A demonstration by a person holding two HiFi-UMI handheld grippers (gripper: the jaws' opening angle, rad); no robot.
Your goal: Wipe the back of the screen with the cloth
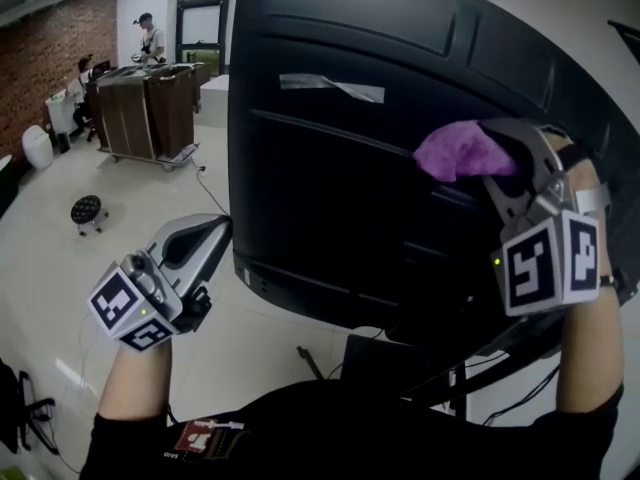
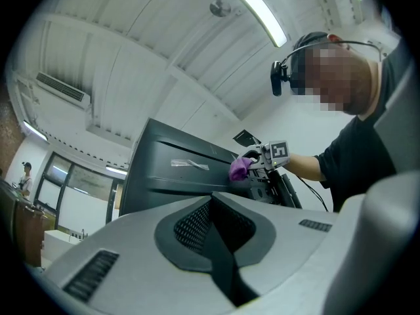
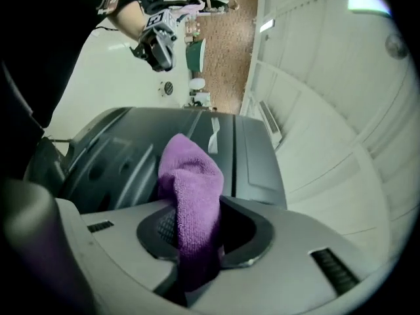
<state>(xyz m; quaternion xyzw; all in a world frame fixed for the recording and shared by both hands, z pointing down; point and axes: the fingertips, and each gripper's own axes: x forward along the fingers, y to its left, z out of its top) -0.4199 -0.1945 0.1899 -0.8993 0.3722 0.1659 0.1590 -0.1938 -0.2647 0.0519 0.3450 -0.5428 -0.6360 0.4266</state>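
Cloth (image 1: 462, 151), a bunched purple wad, is clamped between the closed jaws of my right gripper (image 1: 497, 163). Its loose end pokes out ahead of them onto the black back panel of the screen (image 1: 330, 188), on the right half of that panel and about midway up. From the head view and from across the panel in the left gripper view, the cloth looks pressed to the plastic, though no view shows the contact line itself. My left gripper (image 1: 205, 238) hangs low just beside the screen's lower left edge, its jaws shut on each other with nothing between them. I cannot tell whether its tip touches the casing. A strip of pale tape (image 1: 332, 88) crosses the upper panel, up and to the left of the cloth, and raised ribs run across the panel between the two. I judge the wiping step to be in hand, with most of the panel left to cover. The next move calls for a firm grip on the cloth and steady pressure into the panel as I sweep it sideways toward the left edge, riding over the ribs without snagging and without peeling the tape. The empty left gripper could brace the screen's edge so the panel does not swing away under the push.
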